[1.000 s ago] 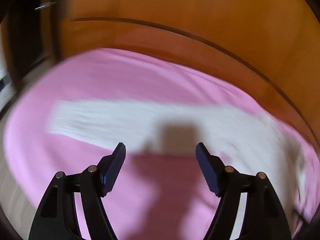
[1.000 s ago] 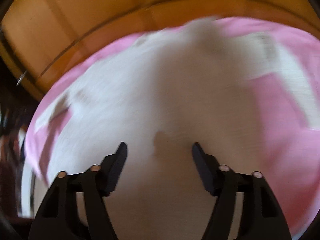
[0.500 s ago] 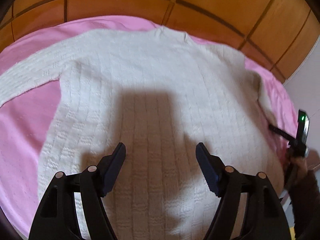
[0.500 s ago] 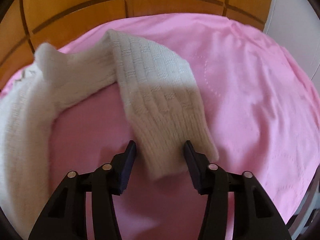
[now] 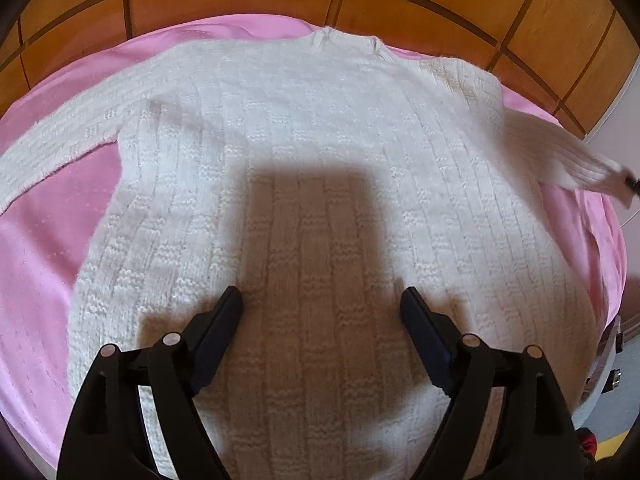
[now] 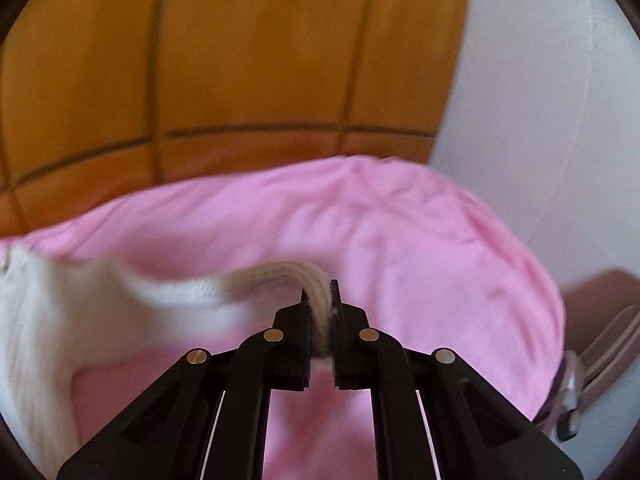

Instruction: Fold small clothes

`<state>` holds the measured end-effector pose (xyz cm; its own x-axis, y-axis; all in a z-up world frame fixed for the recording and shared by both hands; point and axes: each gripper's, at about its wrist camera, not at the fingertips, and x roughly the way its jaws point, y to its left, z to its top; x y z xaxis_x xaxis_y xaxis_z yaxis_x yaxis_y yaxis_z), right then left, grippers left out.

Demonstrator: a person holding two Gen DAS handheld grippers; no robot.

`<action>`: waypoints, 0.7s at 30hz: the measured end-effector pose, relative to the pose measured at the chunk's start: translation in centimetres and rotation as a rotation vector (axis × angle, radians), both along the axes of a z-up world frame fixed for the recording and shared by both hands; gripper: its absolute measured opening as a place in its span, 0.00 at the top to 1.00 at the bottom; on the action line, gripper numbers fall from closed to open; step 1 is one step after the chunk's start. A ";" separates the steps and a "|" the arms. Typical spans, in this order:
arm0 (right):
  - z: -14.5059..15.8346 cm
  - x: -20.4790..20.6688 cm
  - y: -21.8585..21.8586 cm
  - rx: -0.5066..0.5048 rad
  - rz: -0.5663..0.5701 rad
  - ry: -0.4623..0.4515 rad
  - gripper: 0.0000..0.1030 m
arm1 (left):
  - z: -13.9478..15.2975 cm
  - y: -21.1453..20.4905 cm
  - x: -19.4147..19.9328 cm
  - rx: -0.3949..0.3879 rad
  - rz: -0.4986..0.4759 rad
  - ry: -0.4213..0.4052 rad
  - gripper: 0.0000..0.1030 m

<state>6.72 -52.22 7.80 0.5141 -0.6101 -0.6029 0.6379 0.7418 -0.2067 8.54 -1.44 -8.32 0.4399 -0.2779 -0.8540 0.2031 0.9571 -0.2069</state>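
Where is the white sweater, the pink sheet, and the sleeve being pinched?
white knit sweater (image 5: pixel 320 184), left wrist view, middle of its body.
pink sheet (image 6: pixel 420 240), right wrist view, bare patch behind the gripper.
sleeve cuff (image 6: pixel 320 300), right wrist view, ribbed end clamped in the right gripper (image 6: pixel 320 292).

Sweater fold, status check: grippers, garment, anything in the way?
Right gripper just closed on sleeve cuff. Left gripper open over white sweater. No obstruction visible.

It looks like a bedroom in a home: a bed with a pink sheet (image 5: pixel 48 264) stands against a wooden headboard (image 5: pixel 420 4) of orange-brown panels, beside a plain white wall (image 6: pixel 540 100).
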 end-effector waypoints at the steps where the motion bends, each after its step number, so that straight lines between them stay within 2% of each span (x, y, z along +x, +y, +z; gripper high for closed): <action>1: 0.4 0.5 -1.4 -0.010 -0.028 0.003 0.94 | 0.0 0.0 0.0 0.003 0.001 0.001 0.21; 4: 0.4 1.7 -4.5 -0.015 -0.081 0.025 0.94 | 0.1 0.2 0.2 0.002 0.007 0.008 0.21; 7: -1.2 3.6 -7.0 -0.028 -0.133 0.103 0.94 | 0.1 0.2 0.3 0.006 0.014 0.010 0.20; 10: -5.8 4.7 -9.5 0.041 -0.204 0.224 0.94 | 0.1 0.0 0.4 0.014 0.021 0.012 0.19; 13: -8.5 4.6 -9.7 0.118 -0.208 0.239 0.94 | 0.1 -0.2 0.4 0.023 0.019 0.015 0.18; 15: -9.1 4.2 -8.9 0.154 -0.186 0.218 0.82 | 0.1 -0.3 0.5 0.026 0.012 0.014 0.17; 17: -8.4 3.3 -7.0 0.157 -0.148 0.174 0.48 | 0.0 -0.3 0.5 0.021 0.012 0.012 0.17; 19: -7.1 1.7 -4.0 0.199 -0.072 0.096 0.35 | 0.0 -0.3 0.4 0.021 0.012 0.005 0.16; 21: -6.9 0.7 -1.3 0.324 0.050 0.064 0.35 | 0.0 -0.4 0.3 0.020 0.010 -0.003 0.16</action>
<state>7.37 -53.49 0.92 0.4934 -0.3568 -0.7933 0.5928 0.8053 0.0065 8.83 -1.86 -8.29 0.4452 -0.2561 -0.8580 0.1943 0.9630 -0.1866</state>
